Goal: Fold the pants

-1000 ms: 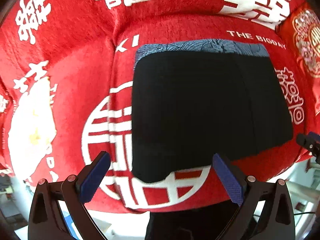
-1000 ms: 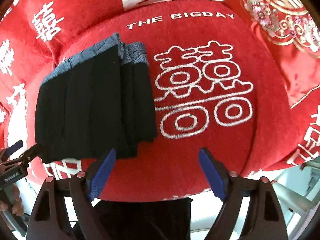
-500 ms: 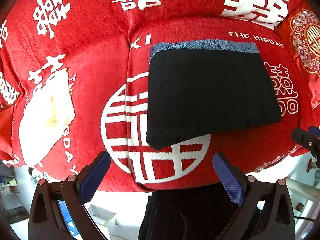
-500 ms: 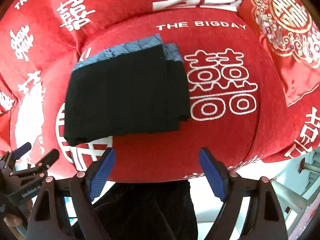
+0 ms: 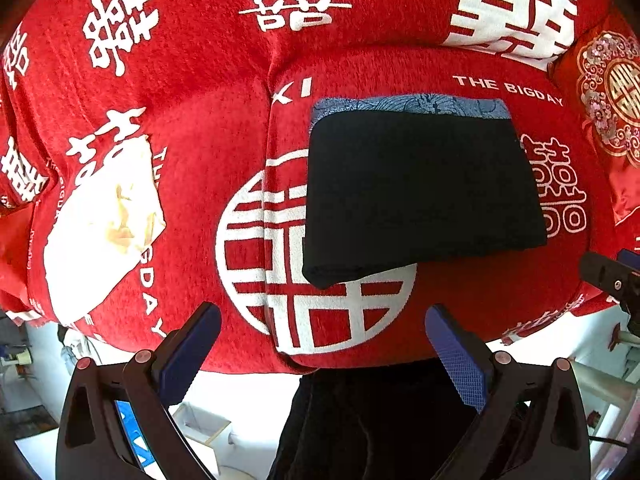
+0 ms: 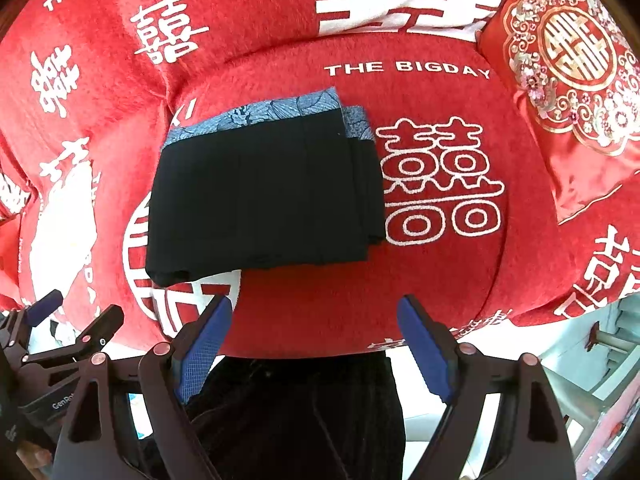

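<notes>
Item: pants (image 5: pixel 420 192), black with a blue patterned waistband, lying as a flat folded rectangle on the red sofa seat (image 6: pixel 440 280). Step, as I judge it: folding done, no further fold called for, only leaving them be. My left tongs (image 5: pixel 320 344) and right tongs (image 6: pixel 316 340) both gape apart, empty, above the seat's front edge. Legible on the cover: "THE BIGDAY", plus white double-happiness characters.

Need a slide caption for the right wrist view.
Open right gripper above folded black pants lying on a red sofa cover.
</notes>
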